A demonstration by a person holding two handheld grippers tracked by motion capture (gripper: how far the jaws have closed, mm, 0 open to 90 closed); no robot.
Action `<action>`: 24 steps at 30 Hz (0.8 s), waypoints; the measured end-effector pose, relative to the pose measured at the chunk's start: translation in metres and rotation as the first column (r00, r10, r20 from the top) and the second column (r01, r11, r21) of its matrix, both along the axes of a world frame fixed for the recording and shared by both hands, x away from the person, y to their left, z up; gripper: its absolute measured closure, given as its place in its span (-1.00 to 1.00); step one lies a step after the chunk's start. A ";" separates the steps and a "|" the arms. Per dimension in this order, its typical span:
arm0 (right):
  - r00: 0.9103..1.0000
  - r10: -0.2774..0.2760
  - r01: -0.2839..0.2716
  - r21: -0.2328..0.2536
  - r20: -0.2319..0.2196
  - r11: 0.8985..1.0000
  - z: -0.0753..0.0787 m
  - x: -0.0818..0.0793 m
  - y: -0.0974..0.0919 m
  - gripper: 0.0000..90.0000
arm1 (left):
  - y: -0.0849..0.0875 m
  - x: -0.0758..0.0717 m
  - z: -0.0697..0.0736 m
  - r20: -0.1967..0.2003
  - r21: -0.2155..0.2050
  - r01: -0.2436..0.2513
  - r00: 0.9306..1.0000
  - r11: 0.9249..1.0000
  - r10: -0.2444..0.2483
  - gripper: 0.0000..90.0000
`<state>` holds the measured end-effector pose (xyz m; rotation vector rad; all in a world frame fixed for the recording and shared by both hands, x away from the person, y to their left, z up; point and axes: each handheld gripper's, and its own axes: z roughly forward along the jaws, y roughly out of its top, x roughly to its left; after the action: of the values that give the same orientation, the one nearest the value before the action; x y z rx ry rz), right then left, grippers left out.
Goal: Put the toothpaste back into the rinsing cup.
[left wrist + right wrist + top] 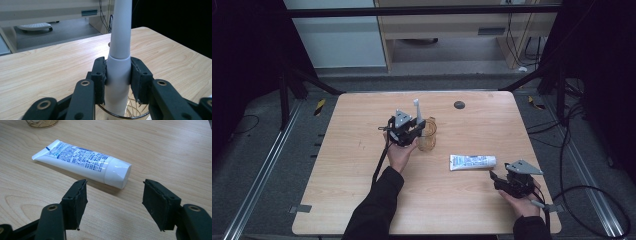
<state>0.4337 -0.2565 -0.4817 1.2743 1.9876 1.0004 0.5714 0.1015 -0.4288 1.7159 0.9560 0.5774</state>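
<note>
white tube [83, 162] near cup [428, 135]; dark disc [459, 104] well apart

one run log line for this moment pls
left tool: shut on toothbrush handle over cup | right tool: open, near toothpaste tube

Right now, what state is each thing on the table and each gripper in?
White handle: upright, clamped between the left gripper's pads, its lower end inside the cup.
Wire cup: standing upright on the table.
Toothpaste tube: lying flat, cap on, untouched.
Left gripper: shut on the handle.
Right gripper: open, jaws short of the tube's cap.
Black disc: lying flat, apart.
</note>
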 end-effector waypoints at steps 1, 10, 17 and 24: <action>1.000 0.000 0.000 0.001 0.000 1.000 0.000 0.000 0.000 -0.20 | 0.000 0.000 0.000 0.002 0.000 0.000 1.000 1.000 0.000 0.47; 1.000 0.003 -0.003 -0.002 0.002 1.000 0.000 0.000 0.001 -0.20 | 0.000 -0.001 -0.004 -0.001 0.004 0.022 1.000 1.000 -0.022 0.33; 1.000 0.003 -0.003 0.002 0.001 1.000 0.001 0.001 0.001 -0.21 | -0.001 -0.003 -0.004 0.007 0.014 0.032 0.999 0.999 -0.032 0.29; 1.000 0.002 -0.002 0.005 0.003 1.000 0.001 0.001 0.001 -0.21 | 0.001 -0.006 -0.004 0.006 0.021 0.037 0.999 0.999 -0.037 0.19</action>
<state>0.4343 -0.2555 -0.4807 1.2736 1.9858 1.0079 0.5651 0.1021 -0.4324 1.7452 0.9148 0.5706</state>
